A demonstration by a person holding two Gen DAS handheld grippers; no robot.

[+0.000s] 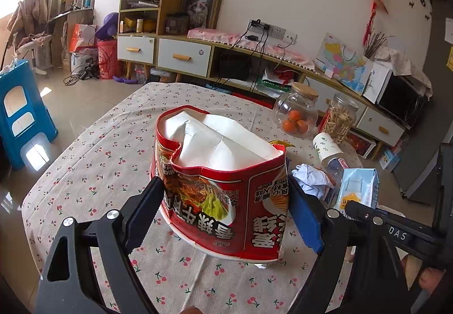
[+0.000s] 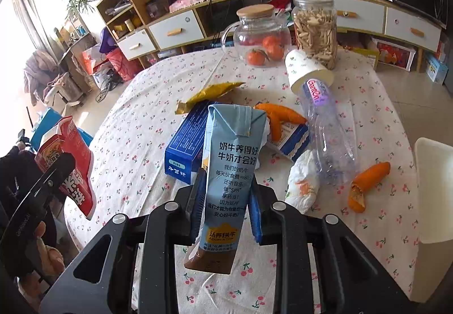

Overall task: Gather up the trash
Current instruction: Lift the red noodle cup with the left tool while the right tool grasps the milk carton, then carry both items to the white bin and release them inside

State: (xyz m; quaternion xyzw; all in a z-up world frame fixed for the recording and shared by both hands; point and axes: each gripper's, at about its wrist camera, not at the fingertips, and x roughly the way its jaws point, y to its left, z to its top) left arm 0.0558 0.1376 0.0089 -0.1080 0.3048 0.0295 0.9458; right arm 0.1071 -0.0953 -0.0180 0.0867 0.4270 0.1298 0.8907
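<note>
The jaws of the left gripper [image 1: 226, 209] are clamped on a crushed red instant noodle cup [image 1: 220, 186], one pad on each side of its wall, and the cup is held above the worktop [image 1: 93, 172] with the cherry-print cloth; its white inside is folded in, so what lies in it cannot be seen. The jaws of the right gripper [image 2: 225, 209] are pressed on a pale blue milk carton [image 2: 229, 166], which stands upright between them, lifted over the worktop; its brown lower end hangs below the pads and its back face is hidden. In the right wrist view the same noodle cup appears at the left edge, half cut off by the frame and by the other gripper. Behind the carton lies a dark blue box [image 2: 184, 146], partly covered by it, and a yellow wrapper [image 2: 209, 93] rests on the far end of the box. Pieces of orange peel [image 2: 280, 115] lie over a second blue-and-white package, of which only a corner shows. A clear plastic bottle [image 2: 328, 132] lies on its side with its neck inside a tipped paper cup [image 2: 305, 70]. Beside the bottle is a crumpled white paper [image 2: 303, 180] and another peel [image 2: 368, 183]. A glass jar with tangerines [image 2: 260, 36] and a jar of dried strips [image 2: 314, 27] stand at the far edge.
</note>
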